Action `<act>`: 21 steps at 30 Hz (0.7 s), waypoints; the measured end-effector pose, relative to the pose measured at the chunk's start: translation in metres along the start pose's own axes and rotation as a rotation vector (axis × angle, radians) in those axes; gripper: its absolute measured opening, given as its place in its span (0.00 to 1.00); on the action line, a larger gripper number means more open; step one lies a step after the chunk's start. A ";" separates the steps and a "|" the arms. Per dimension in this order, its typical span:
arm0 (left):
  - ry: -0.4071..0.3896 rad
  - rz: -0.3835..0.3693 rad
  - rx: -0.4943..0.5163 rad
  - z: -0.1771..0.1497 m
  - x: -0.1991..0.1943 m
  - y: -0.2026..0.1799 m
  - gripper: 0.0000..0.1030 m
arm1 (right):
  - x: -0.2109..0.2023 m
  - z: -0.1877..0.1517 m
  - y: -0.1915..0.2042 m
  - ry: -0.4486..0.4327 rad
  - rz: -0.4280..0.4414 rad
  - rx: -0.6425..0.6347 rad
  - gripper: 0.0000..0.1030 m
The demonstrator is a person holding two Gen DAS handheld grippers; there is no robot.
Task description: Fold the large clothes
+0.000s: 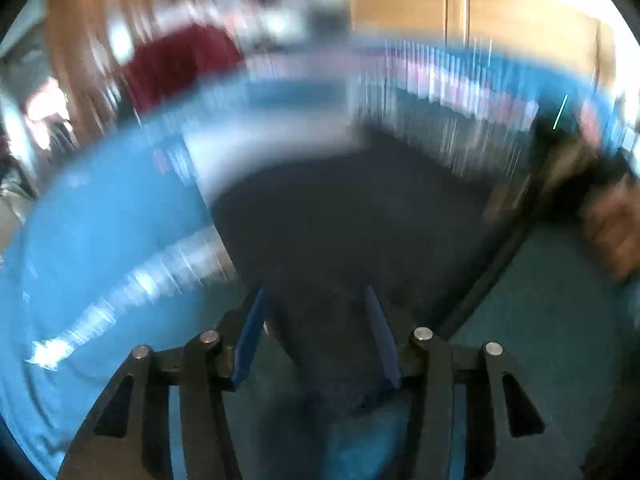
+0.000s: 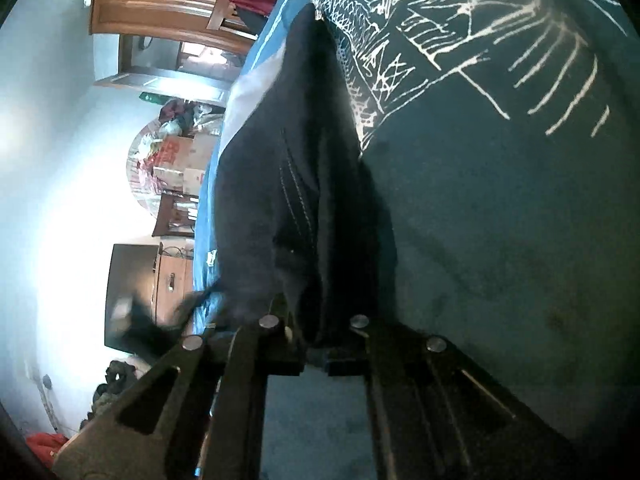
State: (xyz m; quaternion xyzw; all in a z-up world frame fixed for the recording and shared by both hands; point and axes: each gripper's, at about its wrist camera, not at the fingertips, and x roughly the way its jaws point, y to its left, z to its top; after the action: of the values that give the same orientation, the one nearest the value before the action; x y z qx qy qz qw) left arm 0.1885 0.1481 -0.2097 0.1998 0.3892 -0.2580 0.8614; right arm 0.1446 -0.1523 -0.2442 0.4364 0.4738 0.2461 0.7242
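Nearest, right gripper: jaws clenched on a bunched fold of the dark garment, a heavy denim-like cloth with 2 rows of pale stitching, which drapes away from the fingers over the blue bedcover with its white line print. Left gripper: 2 blue fingers standing apart and released, dark cloth lying between and beyond them, though heavy blur leaves contact unclear. Handling, as judged: soft but weighty, limp, not fragile; best taken at a seam or hem edge; beyond stand a wooden wardrobe and cardboard boxes.
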 end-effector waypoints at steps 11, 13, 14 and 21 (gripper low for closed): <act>-0.228 -0.013 -0.105 0.040 -0.051 0.048 0.47 | -0.042 -0.011 0.068 -0.020 -0.267 -0.313 0.42; -0.250 0.013 -0.103 0.053 -0.045 0.062 0.47 | -0.057 -0.011 0.089 -0.096 -0.323 -0.399 0.45; -0.247 0.021 -0.092 0.061 -0.033 0.068 0.47 | -0.058 -0.008 0.096 -0.120 -0.329 -0.427 0.45; -0.054 0.018 -0.079 0.053 0.065 0.076 0.52 | 0.027 0.018 0.061 0.019 -0.393 -0.475 0.28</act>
State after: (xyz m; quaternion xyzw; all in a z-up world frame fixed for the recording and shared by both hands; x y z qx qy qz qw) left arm 0.3005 0.1602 -0.2164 0.1619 0.3742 -0.2400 0.8810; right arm 0.1762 -0.1087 -0.2011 0.1525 0.4850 0.2095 0.8352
